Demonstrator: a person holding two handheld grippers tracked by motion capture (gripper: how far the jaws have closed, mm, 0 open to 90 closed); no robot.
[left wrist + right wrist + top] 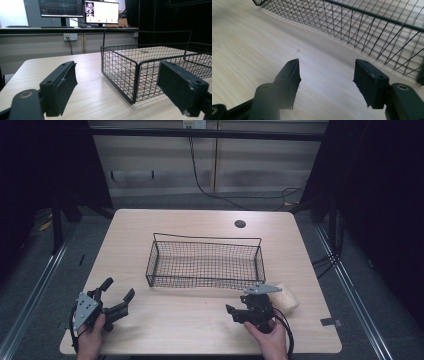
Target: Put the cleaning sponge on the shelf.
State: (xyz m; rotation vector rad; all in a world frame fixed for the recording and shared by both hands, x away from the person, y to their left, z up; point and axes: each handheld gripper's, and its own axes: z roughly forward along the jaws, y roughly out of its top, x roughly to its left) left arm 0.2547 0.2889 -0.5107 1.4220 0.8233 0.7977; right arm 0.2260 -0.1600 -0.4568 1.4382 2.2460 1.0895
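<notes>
Dim lab bay, dark curtains either side, cables trailing along the far wall; the pale wood desk (200, 325) is carrying a black wire basket (207, 239) at its centre. The basket is standing empty; the mesh is showing nothing but desk through it. A pale, soft-looking lump (287, 298), the thing to be moved as I judge it, is lying on the desk just off the basket's near right corner, just beside my right hand-held gripper (236, 303). That gripper is hovering low over bare wood, jaws parted, released, gripping nothing, and pointing away from the lump; my left hand-held gripper (119, 288) is resting near the desk's front left corner, jaws spread wide, also released and facing the basket's left end. Progress, as I am reading it: nothing loaded yet; turning to the lump, grasping, lifting and placing are all remaining.
</notes>
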